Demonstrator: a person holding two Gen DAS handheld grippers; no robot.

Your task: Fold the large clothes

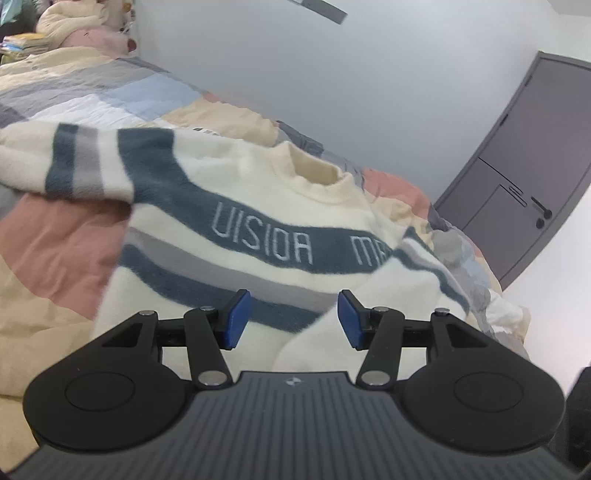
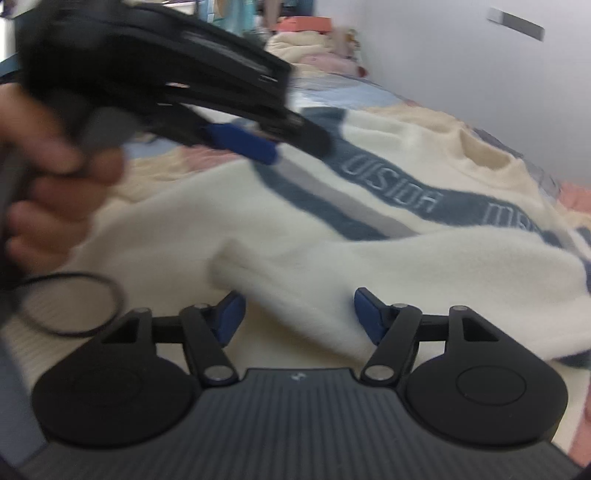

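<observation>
A cream sweater [image 1: 258, 192] with blue and grey stripes and white lettering lies face up on a bed. Its right sleeve [image 1: 417, 291] is folded across the lower body; its left sleeve [image 1: 74, 162] stretches out to the left. My left gripper [image 1: 293, 319] is open and empty, just above the sweater's lower part. In the right wrist view the sweater [image 2: 369, 206] fills the middle, with the folded sleeve [image 2: 332, 273] crossing in front. My right gripper [image 2: 299, 314] is open over that sleeve's cuff end. The left gripper [image 2: 240, 144] shows blurred at upper left, held by a hand.
The bed has a patchwork quilt [image 1: 59, 240] in pink, cream, blue and grey. Pillows and bedding [image 1: 74, 26] are piled at the far head end. A grey door [image 1: 535, 155] stands at the right, beside a white wall.
</observation>
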